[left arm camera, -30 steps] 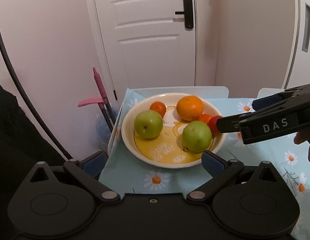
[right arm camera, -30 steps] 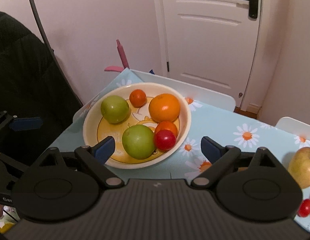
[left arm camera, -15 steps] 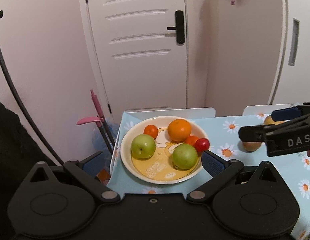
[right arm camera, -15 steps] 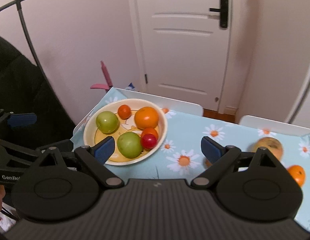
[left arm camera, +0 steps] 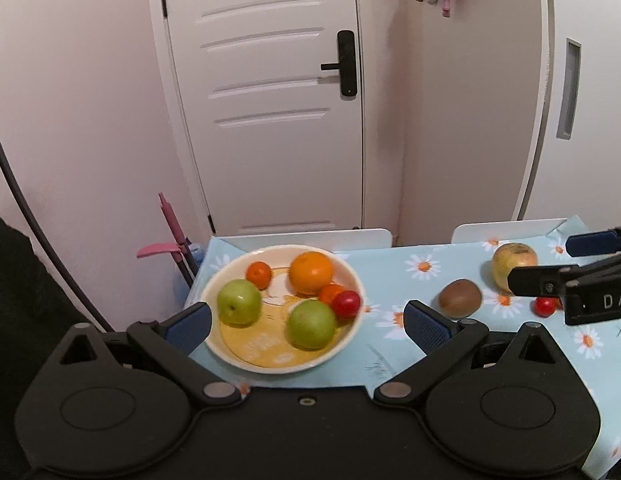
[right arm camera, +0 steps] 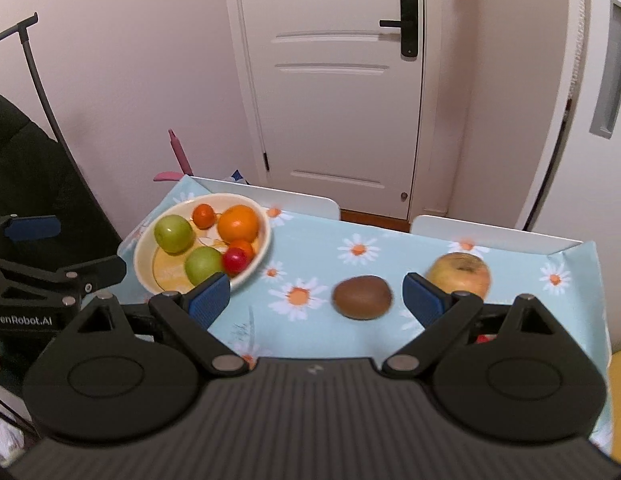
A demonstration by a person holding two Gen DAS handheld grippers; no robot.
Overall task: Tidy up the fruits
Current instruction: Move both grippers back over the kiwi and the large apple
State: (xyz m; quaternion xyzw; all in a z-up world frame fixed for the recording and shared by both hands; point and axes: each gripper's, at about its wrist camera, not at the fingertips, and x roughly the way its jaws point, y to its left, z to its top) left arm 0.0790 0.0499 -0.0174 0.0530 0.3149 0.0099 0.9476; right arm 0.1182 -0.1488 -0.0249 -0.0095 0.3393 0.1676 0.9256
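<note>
Right wrist: kiwi (right arm camera: 362, 297) between spread tongs (right arm camera: 316, 296).

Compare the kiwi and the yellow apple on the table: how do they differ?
The kiwi is brown and dull; the yellow apple is yellowish with russet patches. The kiwi is smaller and oval, lying on its side; the apple is bigger and rounder, stem dimple up. The kiwi lies nearer the bowl; the apple sits further right, partly behind the right gripper's fingertip. Both rest loose on the daisy cloth, outside the bowl.
</note>
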